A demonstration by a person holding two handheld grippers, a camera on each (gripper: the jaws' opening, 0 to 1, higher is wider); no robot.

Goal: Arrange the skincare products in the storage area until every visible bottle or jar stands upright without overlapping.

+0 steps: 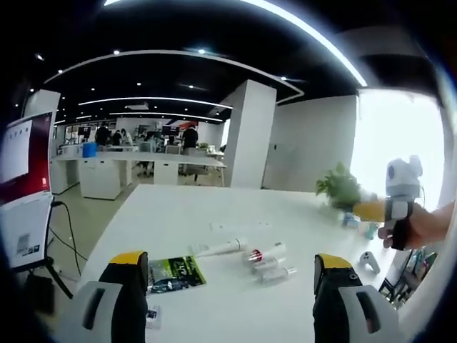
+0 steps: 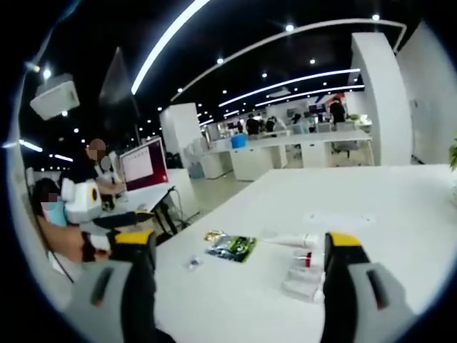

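Open-plan office space is stretching out behind a long white table (image 1: 214, 207), with strip lights curving overhead and people sitting at distant desks. I am holding both tools low over the near edge of that table, each one pointing forward across it. My left gripper (image 1: 232, 268) is hanging released, its two yellow-tipped jaws standing wide apart with nothing between them. My right gripper (image 2: 239, 246) is doing the same, jaws spread and empty. Looking along the left gripper view, the skincare products are lying on their sides in a loose group near the middle of the tabletop: a white tube (image 1: 221, 248) pointing to the left, a small bottle with a red band (image 1: 263, 254) just beside it, and a clear bottle (image 1: 277, 274) lying nearest to me, close to the banded one. A green sachet (image 1: 175, 273) is lying flat near my left jaw, well apart from the bottles. In that same view my right hand (image 1: 421, 227) is showing at the right edge, wrapped around the handle of the other tool, held level above the table's far side beside a potted plant (image 1: 339, 187). In the right gripper view the same sachet (image 2: 232, 246) and tube (image 2: 293, 241) are lying between my jaws, farther along the table.
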